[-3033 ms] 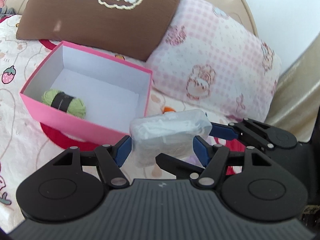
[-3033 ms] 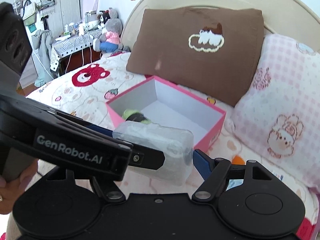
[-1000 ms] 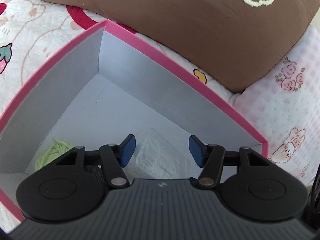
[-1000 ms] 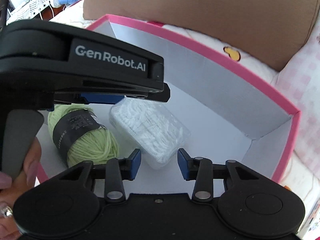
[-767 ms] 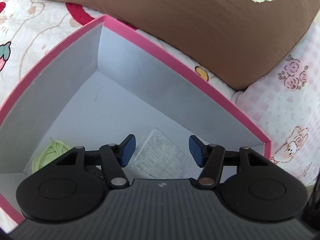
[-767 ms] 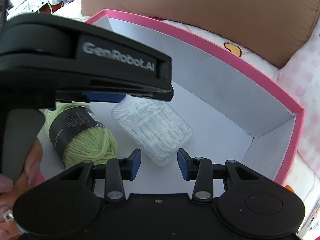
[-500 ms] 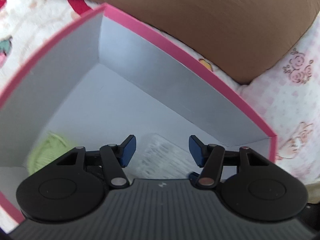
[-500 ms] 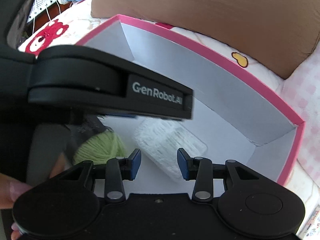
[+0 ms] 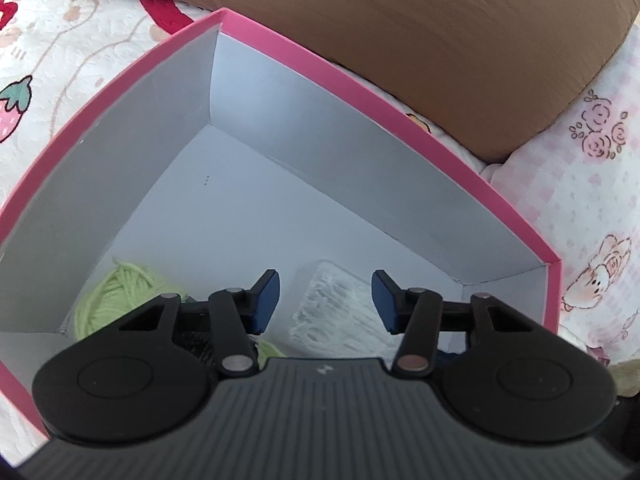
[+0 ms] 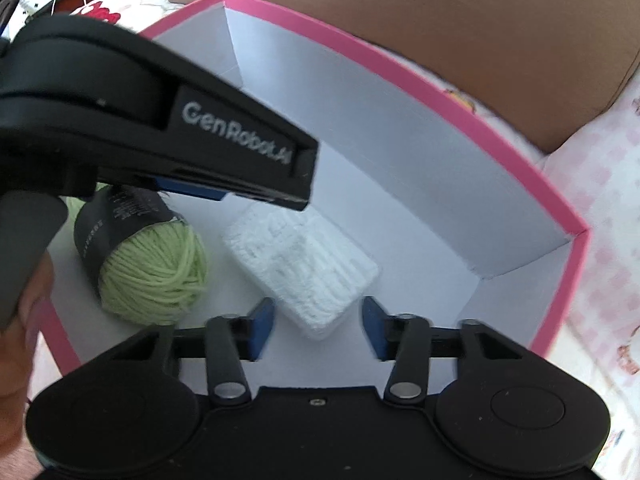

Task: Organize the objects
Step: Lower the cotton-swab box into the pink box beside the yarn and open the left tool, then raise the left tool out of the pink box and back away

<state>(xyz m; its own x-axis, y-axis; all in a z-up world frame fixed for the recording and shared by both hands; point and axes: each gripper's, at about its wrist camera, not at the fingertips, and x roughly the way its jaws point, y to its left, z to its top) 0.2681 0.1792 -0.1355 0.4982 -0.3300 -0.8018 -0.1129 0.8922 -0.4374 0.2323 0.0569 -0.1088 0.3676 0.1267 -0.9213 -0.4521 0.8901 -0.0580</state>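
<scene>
A pink box (image 9: pixel 360 88) with a white inside sits on the bed; it also shows in the right wrist view (image 10: pixel 400 68). Inside lie a clear plastic box of white cotton swabs (image 9: pixel 332 312) (image 10: pixel 304 264) and a green yarn ball with a black label (image 9: pixel 116 292) (image 10: pixel 152 264), side by side. My left gripper (image 9: pixel 325 300) is open and empty, above the swab box. My right gripper (image 10: pixel 318 334) is open and empty, just above the near end of the swab box. The left gripper's body (image 10: pixel 160 132) crosses the right wrist view over the yarn.
A brown pillow (image 9: pixel 400 20) with a cloud pattern lies behind the box. A pink checked pillow (image 9: pixel 592 184) is at the right. The patterned bedsheet (image 9: pixel 60 52) lies at the left. A hand (image 10: pixel 20 320) holds the left gripper.
Three seconds ago both grippers held the swab box above the bed. It now lies in the pink box beside the yarn, and both grippers have lifted back a little.
</scene>
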